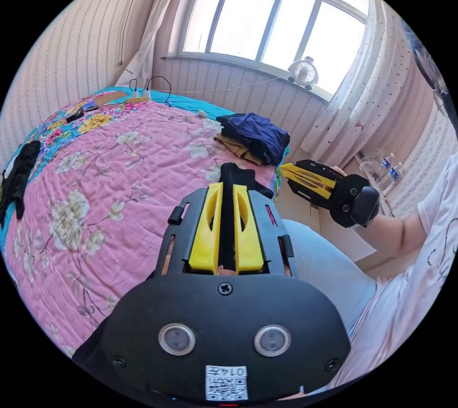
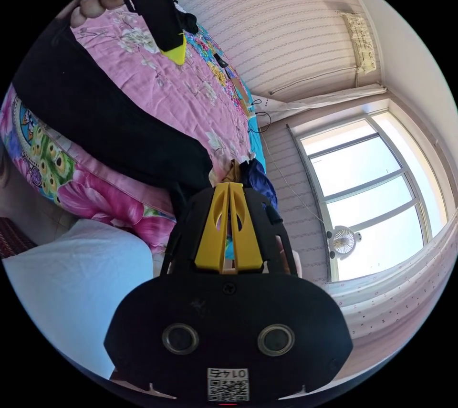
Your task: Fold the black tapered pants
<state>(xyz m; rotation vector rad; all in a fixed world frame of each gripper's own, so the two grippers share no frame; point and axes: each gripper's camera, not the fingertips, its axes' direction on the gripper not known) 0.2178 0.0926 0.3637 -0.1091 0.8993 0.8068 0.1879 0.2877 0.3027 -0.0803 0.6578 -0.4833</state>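
The left gripper [image 1: 228, 188] has its yellow jaws closed on a fold of the black pants [image 1: 234, 176], with dark cloth sandwiched between them and sticking up past the tips. In the right gripper view the pants [image 2: 109, 117] stretch as a broad black band across the edge of the bed [image 2: 181, 88], running from the left gripper [image 2: 175, 54] at the top of that view down to the right gripper [image 2: 230, 188]. The band hangs over the pink floral quilt [image 1: 105, 198] and the brighter patterned side of the bed below it.

The right gripper [image 1: 286, 170] is seen in the left gripper view held out beside the bed, near its corner, with its jaws drawn together to a narrow point. In its own view the black cloth reaches the jaws from the left side, but whether it is caught between them cannot be told.

On the bed, near the window [image 1: 276, 26], lies a pile of folded clothes [image 1: 255, 138], dark blue on top with a tan piece under it. Another black garment [image 1: 19, 174] lies at the bed's far edge by the wall. A small fan [image 1: 304, 72] stands on the window sill. The person's sleeve [image 1: 439, 207] and light trousers [image 1: 329, 274] show beside the bed.
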